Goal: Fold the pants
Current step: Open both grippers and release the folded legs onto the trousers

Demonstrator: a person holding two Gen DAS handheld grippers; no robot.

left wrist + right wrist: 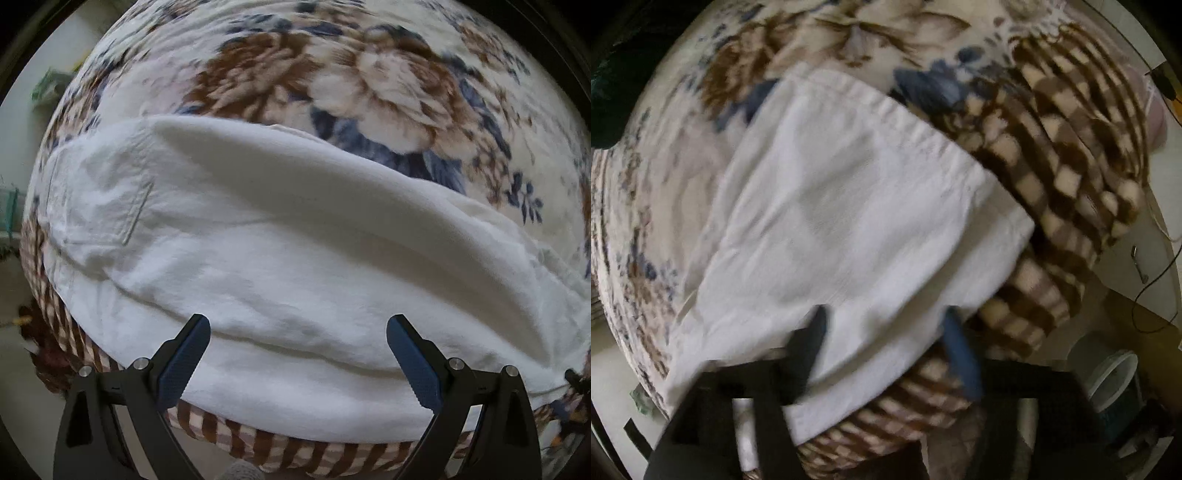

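White pants (280, 258) lie lengthwise across a floral bedspread (388, 85), legs laid one on the other, a back pocket (110, 210) at the left end. My left gripper (298, 325) is open and empty, its jaws wide apart just above the pants' near edge. In the right wrist view the pants' hem end (849, 206) lies over the bedspread (665, 184) and a checkered blanket (1067, 162). My right gripper (886, 317) is open above the hem end, holding nothing; this view is blurred by motion.
A brown-and-cream checkered blanket (258, 443) hangs over the bed's near edge. A round bin (1115, 380) and a cable (1152, 288) are on the floor at right. A green item (51, 85) is beyond the bed at far left.
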